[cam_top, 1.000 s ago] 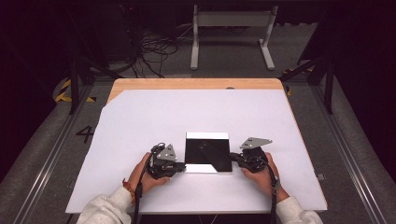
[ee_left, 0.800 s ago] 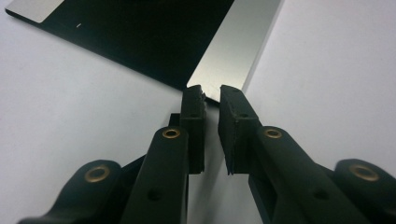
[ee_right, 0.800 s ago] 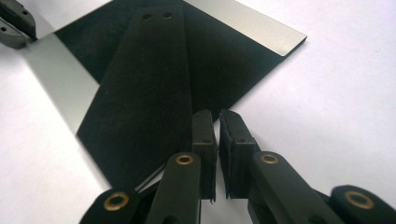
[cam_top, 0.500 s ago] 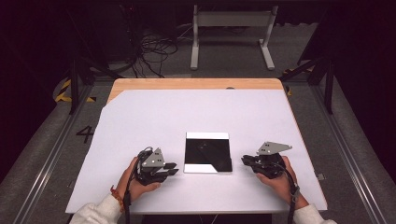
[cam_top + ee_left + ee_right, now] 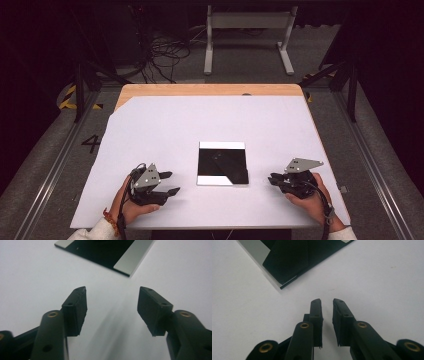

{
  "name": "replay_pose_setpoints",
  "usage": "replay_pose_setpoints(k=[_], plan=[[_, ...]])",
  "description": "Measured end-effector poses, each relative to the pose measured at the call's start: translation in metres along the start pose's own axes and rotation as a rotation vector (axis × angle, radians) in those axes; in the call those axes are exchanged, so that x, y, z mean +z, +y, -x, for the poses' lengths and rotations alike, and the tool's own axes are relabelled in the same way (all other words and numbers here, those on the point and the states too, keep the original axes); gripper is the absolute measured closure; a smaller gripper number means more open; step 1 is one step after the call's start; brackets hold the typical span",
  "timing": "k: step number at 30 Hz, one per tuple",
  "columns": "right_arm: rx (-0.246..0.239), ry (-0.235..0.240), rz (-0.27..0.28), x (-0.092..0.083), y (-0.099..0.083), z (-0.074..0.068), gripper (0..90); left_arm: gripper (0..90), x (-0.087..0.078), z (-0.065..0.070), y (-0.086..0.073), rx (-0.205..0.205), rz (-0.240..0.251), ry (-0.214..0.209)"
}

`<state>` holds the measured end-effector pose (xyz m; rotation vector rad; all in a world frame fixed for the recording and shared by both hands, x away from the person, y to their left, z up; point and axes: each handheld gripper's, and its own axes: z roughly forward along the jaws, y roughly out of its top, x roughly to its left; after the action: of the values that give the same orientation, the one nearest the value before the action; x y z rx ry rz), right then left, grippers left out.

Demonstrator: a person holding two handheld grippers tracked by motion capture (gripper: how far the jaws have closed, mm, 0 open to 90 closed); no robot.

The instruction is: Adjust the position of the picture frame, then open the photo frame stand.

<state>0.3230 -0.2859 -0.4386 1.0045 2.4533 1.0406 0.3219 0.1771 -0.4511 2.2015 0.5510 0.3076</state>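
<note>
A flat black square plate (image 5: 222,162) with pale strips along its near and far edges lies on the white table sheet (image 5: 200,120). My left gripper (image 5: 172,182) rests to its left, apart from it. Its jaws have just been opening and stand wide with nothing between them. In the left gripper view the gripper (image 5: 113,290) faces the plate's corner (image 5: 105,252) over bare sheet. My right gripper (image 5: 270,179) sits to the plate's right, also apart. Its jaws (image 5: 327,302) have just been opening to a narrow gap that holds nothing, with the plate (image 5: 294,257) ahead and to the left.
The white sheet covers a wooden tabletop whose far edge (image 5: 210,90) shows bare. Beyond the table are a grey floor, loose cables (image 5: 165,55) and a white metal stand (image 5: 247,35). Metal rails run along both sides of the table.
Both hands have drawn outward from the plate's side edges, the left to the left and the right to the right. Both pairs of jaws have opened, the left much wider.
</note>
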Motion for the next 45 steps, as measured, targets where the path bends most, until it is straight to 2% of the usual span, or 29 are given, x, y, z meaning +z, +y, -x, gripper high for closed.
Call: replay_pose_setpoints(k=[7, 9, 11, 15, 19, 23, 29, 34, 40, 45], plan=[[-0.01, 0.019, -0.009, -0.001, 0.003, -0.007, 77.2, 29.0, -0.013, -0.001, -0.015, -0.042, 0.013, 0.047], [0.004, 0.053, 0.0, -0.001, 0.008, -0.009, 77.1, 27.0, -0.016, -0.003, -0.019, -0.066, 0.02, 0.046], [-0.02, 0.051, -0.006, 0.0, 0.013, -0.014, 76.2, 25.6, -0.017, -0.004, -0.021, -0.075, 0.022, 0.055], [-0.061, 0.091, -0.071, 0.014, 0.019, -0.024, 74.2, 23.8, -0.017, -0.004, -0.021, -0.08, 0.025, 0.057], [-0.079, 0.117, -0.102, 0.024, 0.026, -0.034, 74.0, 23.0, -0.018, 0.0, -0.02, -0.082, 0.025, 0.055], [-0.091, 0.121, -0.117, 0.028, 0.031, -0.041, 76.4, 22.6, -0.016, -0.002, -0.02, -0.087, 0.023, 0.058], [-0.121, 0.107, -0.184, 0.035, 0.032, -0.045, 80.4, 22.1, -0.012, -0.001, -0.017, -0.087, 0.016, 0.052], [-0.11, 0.098, -0.19, 0.038, 0.035, -0.043, 81.5, 22.1, -0.01, 0.001, -0.016, -0.079, 0.007, 0.05], [-0.104, 0.086, -0.181, 0.042, 0.038, -0.045, 82.3, 22.0, -0.009, 0.0, -0.015, -0.091, 0.021, 0.042], [-0.065, 0.125, -0.152, 0.042, 0.035, -0.041, 77.9, 21.9, -0.007, 0.0, -0.015, -0.094, 0.012, 0.037]])
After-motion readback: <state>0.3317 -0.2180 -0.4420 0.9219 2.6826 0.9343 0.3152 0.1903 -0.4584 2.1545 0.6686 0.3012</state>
